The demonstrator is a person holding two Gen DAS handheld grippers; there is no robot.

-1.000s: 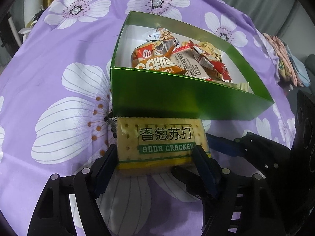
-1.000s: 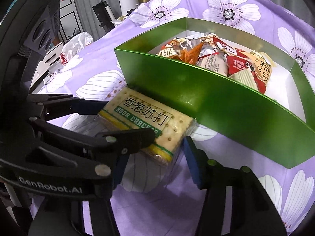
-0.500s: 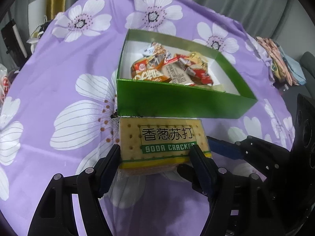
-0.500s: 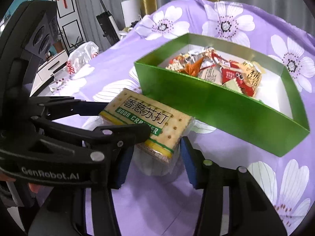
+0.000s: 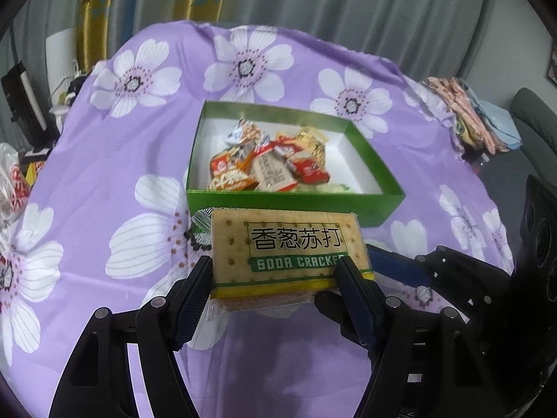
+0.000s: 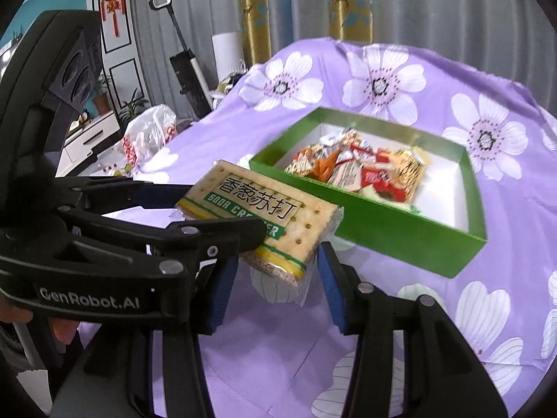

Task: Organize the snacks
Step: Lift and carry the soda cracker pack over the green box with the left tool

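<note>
- left gripper is clamped across the soda cracker pack, pads pressing both ends, holding it up off the purple flowered cloth
- right gripper is pinched on that pack's clear wrapper end too
- just past it, the green box with about 5 wrapped snacks

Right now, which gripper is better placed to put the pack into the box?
Probably the left gripper: it clamps the pack by both sides, and the box lies straight ahead. The right gripper only straddles one end.
</note>
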